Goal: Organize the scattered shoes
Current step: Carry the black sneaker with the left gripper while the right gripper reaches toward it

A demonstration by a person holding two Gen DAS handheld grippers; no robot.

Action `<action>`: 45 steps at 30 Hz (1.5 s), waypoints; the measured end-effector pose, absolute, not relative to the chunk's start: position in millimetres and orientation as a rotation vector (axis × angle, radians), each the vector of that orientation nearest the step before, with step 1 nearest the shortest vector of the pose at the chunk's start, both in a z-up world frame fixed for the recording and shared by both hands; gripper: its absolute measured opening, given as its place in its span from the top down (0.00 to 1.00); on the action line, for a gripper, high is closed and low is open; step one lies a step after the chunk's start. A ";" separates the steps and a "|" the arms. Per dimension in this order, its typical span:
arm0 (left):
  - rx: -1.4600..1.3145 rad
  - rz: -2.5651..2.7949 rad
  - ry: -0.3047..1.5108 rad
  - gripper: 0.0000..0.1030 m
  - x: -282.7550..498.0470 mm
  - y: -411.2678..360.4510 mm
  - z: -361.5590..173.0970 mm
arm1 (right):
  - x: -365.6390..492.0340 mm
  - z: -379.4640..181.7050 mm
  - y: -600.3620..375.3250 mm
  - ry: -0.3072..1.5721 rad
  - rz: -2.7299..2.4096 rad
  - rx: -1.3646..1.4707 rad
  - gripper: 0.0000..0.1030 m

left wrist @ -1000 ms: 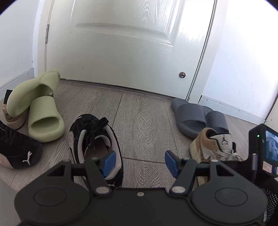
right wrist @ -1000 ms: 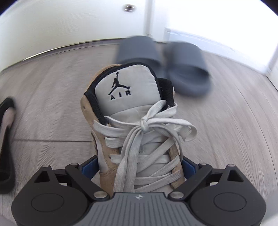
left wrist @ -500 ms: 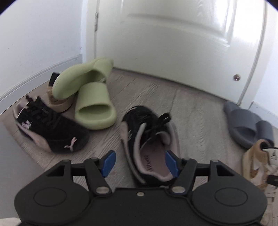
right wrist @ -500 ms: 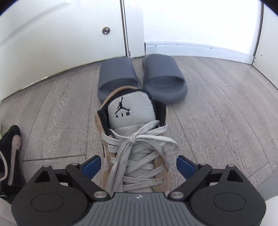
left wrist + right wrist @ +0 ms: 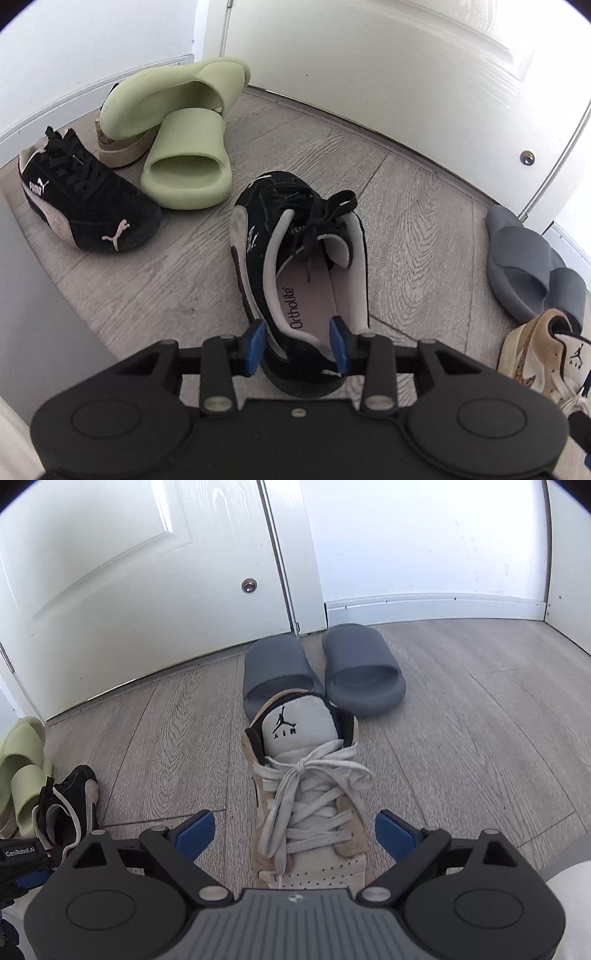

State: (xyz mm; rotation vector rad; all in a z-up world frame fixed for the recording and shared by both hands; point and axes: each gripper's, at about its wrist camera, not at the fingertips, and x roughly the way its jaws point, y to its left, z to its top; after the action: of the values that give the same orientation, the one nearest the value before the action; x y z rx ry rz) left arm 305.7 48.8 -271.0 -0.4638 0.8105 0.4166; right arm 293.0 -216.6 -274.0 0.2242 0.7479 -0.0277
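While closing on the black Puma sneaker (image 5: 295,266) mid-floor, left gripper (image 5: 297,347) needs both pads seated astride heel collar before lifting. Right gripper (image 5: 295,834): wide open, straddling tan Jordan sneaker (image 5: 306,794) untouched.

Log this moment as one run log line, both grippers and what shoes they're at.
left gripper: closing on black sneaker heel | right gripper: open, straddling tan Jordan sneaker | grey slides: paired by door

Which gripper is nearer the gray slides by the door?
Right. The right gripper straddles the tan sneaker just short of the gray slides; the left gripper, closing around the black sneaker, sits farther off.
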 end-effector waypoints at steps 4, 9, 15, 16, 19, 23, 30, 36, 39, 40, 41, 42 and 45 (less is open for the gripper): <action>-0.590 0.355 0.796 0.59 308.7 34.1 -273.9 | 291.0 -271.8 -222.0 0.720 -0.036 0.240 0.09; -0.655 0.078 0.879 0.45 312.0 47.3 -273.0 | 292.1 -274.0 -221.9 0.712 -0.015 0.260 0.09; -0.442 0.149 0.823 0.38 280.1 88.1 -237.1 | 291.3 -275.5 -204.1 0.717 0.100 0.225 0.09; -0.403 0.183 0.803 0.37 277.4 97.6 -233.0 | 292.0 -276.9 -196.5 0.725 0.133 0.212 0.09; -0.267 0.325 0.755 0.37 278.9 126.6 -227.9 | 297.8 -282.7 -167.4 0.773 0.242 0.186 0.09; -0.298 0.437 0.748 0.38 282.3 162.8 -245.0 | 301.0 -290.2 -119.1 0.818 0.375 0.172 0.10; -0.572 0.423 0.729 0.38 271.7 202.6 -252.4 | 316.8 -315.9 -93.2 0.908 0.112 0.696 0.24; -0.478 0.426 0.708 0.38 275.0 188.8 -248.4 | 325.9 -332.6 -81.9 0.945 0.028 0.838 0.43; -0.406 0.394 0.690 0.38 275.0 178.1 -244.2 | 329.0 -325.6 -86.6 0.913 0.044 0.759 0.58; -0.386 0.387 0.687 0.38 275.1 175.2 -243.6 | 330.8 -322.2 -89.3 0.901 0.053 0.718 0.66; -0.368 0.381 0.685 0.38 275.2 172.5 -243.1 | 332.7 -319.0 -92.1 0.890 0.061 0.682 0.73; -0.352 0.375 0.683 0.38 275.1 170.2 -242.4 | 336.9 -314.4 -96.3 0.873 0.063 0.632 0.76; -0.358 0.365 0.676 0.38 275.0 171.3 -242.6 | 355.7 -302.3 -109.4 0.817 0.022 0.508 0.84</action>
State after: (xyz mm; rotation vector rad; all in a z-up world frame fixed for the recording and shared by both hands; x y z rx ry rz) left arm 275.0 171.3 -242.6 -0.3584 0.6762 0.3654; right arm 355.7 -109.4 -302.3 0.5080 0.8170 0.0221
